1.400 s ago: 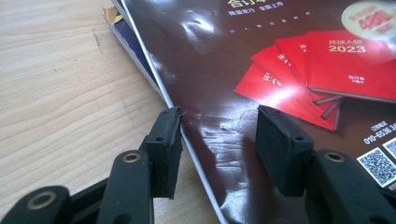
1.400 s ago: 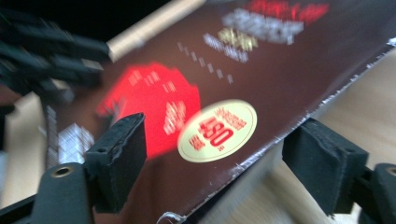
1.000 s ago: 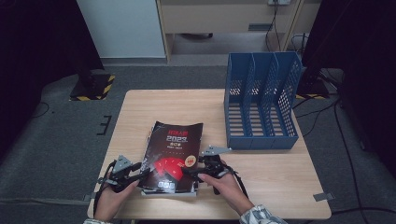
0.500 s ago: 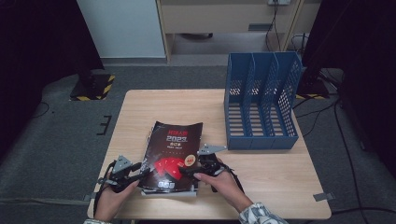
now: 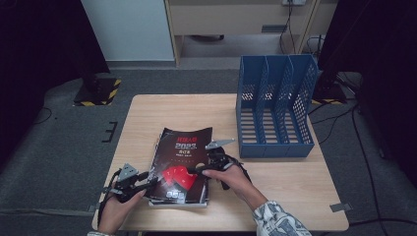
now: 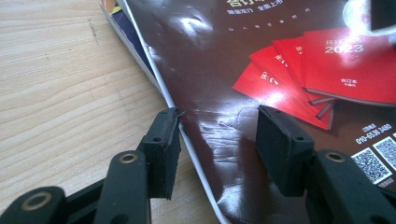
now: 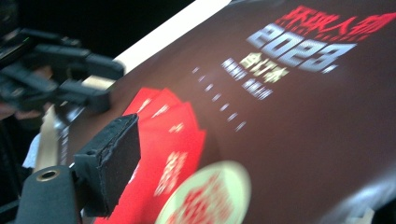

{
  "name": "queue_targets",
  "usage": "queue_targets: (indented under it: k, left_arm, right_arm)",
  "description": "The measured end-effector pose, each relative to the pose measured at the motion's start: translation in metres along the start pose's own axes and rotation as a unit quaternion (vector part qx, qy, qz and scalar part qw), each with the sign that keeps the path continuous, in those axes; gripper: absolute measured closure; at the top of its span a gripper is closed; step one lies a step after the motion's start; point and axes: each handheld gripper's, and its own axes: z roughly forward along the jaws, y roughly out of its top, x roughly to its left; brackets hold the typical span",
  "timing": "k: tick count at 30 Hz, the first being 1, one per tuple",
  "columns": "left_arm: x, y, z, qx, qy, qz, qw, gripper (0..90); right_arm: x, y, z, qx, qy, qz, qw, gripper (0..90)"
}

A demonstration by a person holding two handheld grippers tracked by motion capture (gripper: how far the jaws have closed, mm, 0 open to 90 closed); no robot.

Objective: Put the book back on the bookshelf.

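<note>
A glossy dark magazine point(image 5: 182, 157) with red booklets printed on it tops a small stack at the table's front. My left gripper point(image 5: 147, 183) is open at the magazine's left edge. Its own view shows the left gripper point(image 6: 217, 126) straddling that edge of the magazine point(image 6: 261, 60), one pad point(image 6: 166, 140) at the edge and the other over the cover. My right gripper point(image 5: 194, 170) reaches in from the right over the cover. Its jaws have just been opening. One pad point(image 7: 114, 154) hangs over the magazine point(image 7: 289, 116), and the other jaw is hidden, so I cannot tell whether the cover is gripped.
A blue three-slot file rack point(image 5: 273, 108) stands at the table's back right, slots empty. Bare wooden table point(image 5: 162, 113) lies behind and to the left of the stack. Other books point(image 6: 122, 28) peek out under the magazine. The left gripper point(image 7: 70, 74) appears far off in the right gripper view.
My right hand and gripper have shifted a little away from the front edge, over the cover. The left hand and the stack have stayed put.
</note>
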Motion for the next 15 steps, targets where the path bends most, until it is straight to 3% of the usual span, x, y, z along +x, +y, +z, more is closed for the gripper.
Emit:
queue_targets:
  k: [3, 7, 10, 12, 13, 15]
  left_arm:
    - [0.0003, -0.0004, -0.0001, -0.001, 0.001, 0.0, 1.0, 49.4]
    - [0.0012, -0.0006, -0.0001, 0.0, 0.0, 0.001, 1.0, 48.6]
    - [0.0006, -0.0006, -0.0002, -0.001, 0.003, 0.003, 1.0, 48.1]
    - [-0.0001, -0.0005, -0.0003, -0.001, 0.005, 0.006, 1.0, 48.1]
    - [-0.0003, -0.0005, -0.0002, -0.002, 0.005, 0.008, 0.9999, 48.0]
    - [0.0, -0.0004, -0.0002, -0.001, 0.006, 0.009, 0.9999, 47.6]
  right_arm:
    - [-0.0065, 0.0086, 0.0046, 0.005, -0.007, 0.01, 0.9999, 21.8]
    - [-0.0049, 0.006, 0.0046, -0.001, -0.031, -0.011, 0.9995, 29.9]
    - [-0.009, 0.0011, 0.0018, -0.026, -0.04, 0.015, 0.9987, 44.4]
    - [-0.0097, 0.0006, 0.0014, -0.03, -0.043, 0.02, 0.9984, 48.0]
    - [-0.0109, 0.0008, 0.0005, -0.031, -0.046, 0.035, 0.9979, 55.4]
    - [-0.0116, 0.0011, 0.0003, -0.032, -0.047, 0.037, 0.9977, 57.2]
